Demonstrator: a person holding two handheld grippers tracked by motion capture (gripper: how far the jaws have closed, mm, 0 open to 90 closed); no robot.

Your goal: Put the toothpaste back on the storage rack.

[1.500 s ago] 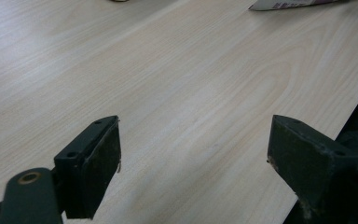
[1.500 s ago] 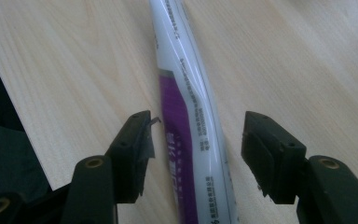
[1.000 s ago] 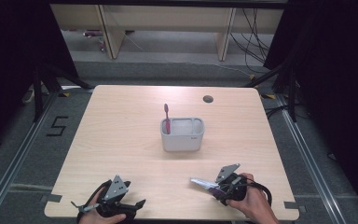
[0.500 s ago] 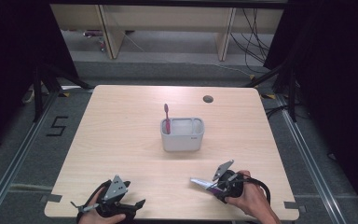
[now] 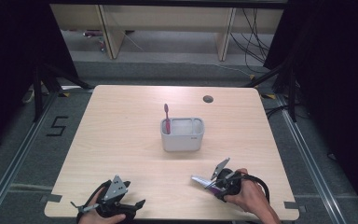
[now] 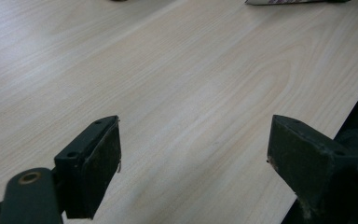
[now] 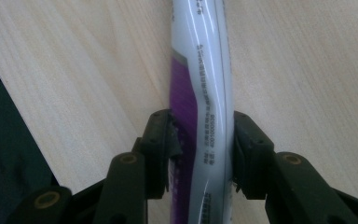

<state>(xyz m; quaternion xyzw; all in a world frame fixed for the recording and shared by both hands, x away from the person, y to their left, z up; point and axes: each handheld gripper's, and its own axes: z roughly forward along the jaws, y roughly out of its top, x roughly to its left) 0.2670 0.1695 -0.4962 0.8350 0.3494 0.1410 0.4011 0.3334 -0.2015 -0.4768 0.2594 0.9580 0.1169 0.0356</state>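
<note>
A white and purple toothpaste tube [image 5: 203, 181] [image 7: 205, 84] lies on the wooden table [image 5: 121, 140] near the front right. My right gripper [image 5: 214, 185] [image 7: 203, 140] has just been closing its jaws, and both pads now press the tube's sides. A hand holds this gripper from the front edge. My left gripper [image 5: 133, 206] [image 6: 193, 154] rests at the front left, open wide over bare wood, nothing between its fingers. The tube's end [image 6: 298, 1] shows at the top of the left gripper view.
A grey two-part holder [image 5: 182, 137] stands at the table's middle with a pink toothbrush [image 5: 167, 116] upright in its left part. A round cable hole [image 5: 208, 99] sits near the far edge. The table's front edge lies close behind both grippers.
The right gripper has shifted slightly and its jaws have narrowed onto the tube. The left gripper has stayed put.
</note>
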